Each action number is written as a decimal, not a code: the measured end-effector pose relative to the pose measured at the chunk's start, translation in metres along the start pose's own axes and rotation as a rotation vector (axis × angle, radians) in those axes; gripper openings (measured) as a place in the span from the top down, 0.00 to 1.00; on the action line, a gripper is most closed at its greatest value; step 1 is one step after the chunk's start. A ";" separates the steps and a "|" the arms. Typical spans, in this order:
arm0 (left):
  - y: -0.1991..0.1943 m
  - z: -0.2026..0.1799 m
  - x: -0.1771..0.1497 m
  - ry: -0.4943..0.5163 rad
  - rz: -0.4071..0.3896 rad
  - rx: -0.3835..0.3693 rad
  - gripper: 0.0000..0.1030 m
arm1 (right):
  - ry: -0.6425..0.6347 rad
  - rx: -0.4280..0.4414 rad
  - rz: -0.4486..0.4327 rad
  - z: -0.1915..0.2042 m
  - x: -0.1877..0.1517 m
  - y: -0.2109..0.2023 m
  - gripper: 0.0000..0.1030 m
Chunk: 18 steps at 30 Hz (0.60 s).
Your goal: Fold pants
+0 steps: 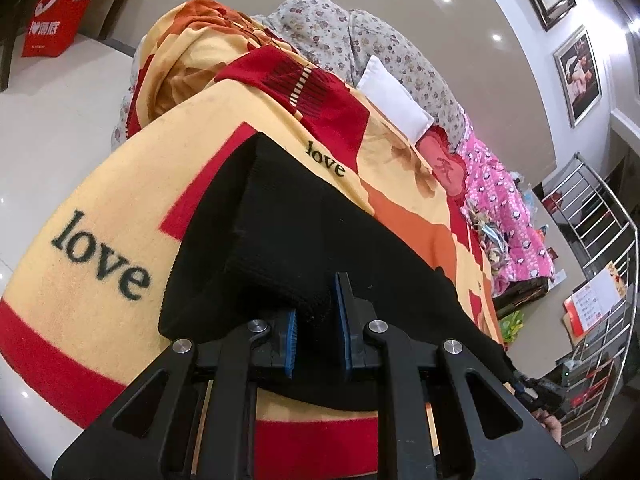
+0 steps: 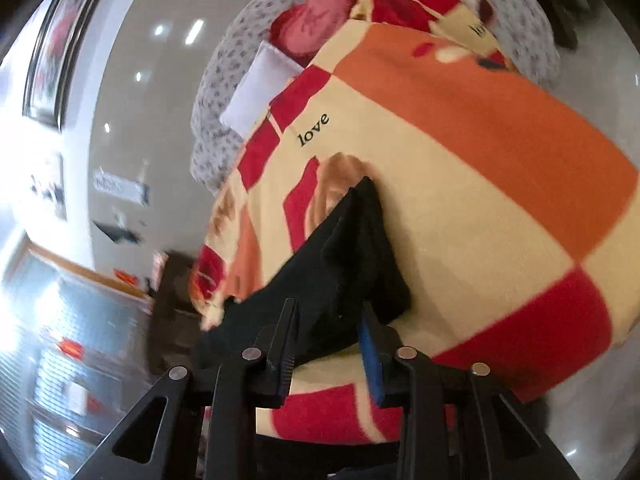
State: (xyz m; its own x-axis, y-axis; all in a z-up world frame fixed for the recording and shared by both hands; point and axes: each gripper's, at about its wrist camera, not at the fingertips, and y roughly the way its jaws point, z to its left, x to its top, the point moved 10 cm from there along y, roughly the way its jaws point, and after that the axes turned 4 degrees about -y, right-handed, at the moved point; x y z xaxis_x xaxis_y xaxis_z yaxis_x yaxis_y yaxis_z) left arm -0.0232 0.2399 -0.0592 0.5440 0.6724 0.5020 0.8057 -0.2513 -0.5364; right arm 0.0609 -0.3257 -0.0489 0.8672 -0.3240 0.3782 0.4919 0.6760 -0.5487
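Observation:
The black knit pants (image 1: 304, 232) lie folded on a yellow, red and orange "love" blanket (image 1: 100, 208). My left gripper (image 1: 316, 312) has its blue-padded jaws a little apart with a folded corner of the pants between them. In the right wrist view, which is blurred by motion, the pants (image 2: 344, 264) lie on the same blanket (image 2: 460, 184). My right gripper (image 2: 328, 332) has its jaws wider apart around another edge of the pants, without pressing on it.
A floral grey quilt (image 1: 360, 36), a white pillow (image 1: 396, 100) and a pink quilt (image 1: 504, 216) lie behind the blanket. A red bag (image 1: 52, 20) stands on the floor at far left. A steel rack (image 1: 600, 264) stands at right.

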 end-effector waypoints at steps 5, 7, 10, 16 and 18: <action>-0.007 -0.015 0.015 0.038 -0.022 0.024 0.94 | -0.138 -0.115 -0.020 0.015 0.019 -0.001 0.95; -0.010 -0.035 0.042 0.034 -0.042 -0.008 0.94 | -0.136 -0.103 -0.028 0.027 0.045 0.003 0.95; -0.007 -0.066 0.092 0.001 -0.071 -0.068 0.94 | -0.122 -0.058 -0.058 0.053 0.100 0.014 0.95; -0.002 -0.082 0.116 0.027 -0.064 -0.052 0.94 | -0.190 -0.018 -0.177 0.096 0.158 0.003 0.95; 0.003 -0.062 0.096 0.028 -0.016 -0.015 0.94 | -0.154 -0.016 -0.117 0.072 0.132 0.004 0.95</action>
State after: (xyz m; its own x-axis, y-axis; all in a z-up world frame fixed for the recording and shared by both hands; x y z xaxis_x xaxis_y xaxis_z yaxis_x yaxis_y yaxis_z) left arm 0.0457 0.2604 0.0299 0.5375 0.6567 0.5290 0.8173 -0.2512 -0.5186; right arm 0.1717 -0.3183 0.0524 0.7825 -0.2939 0.5488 0.5908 0.6286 -0.5058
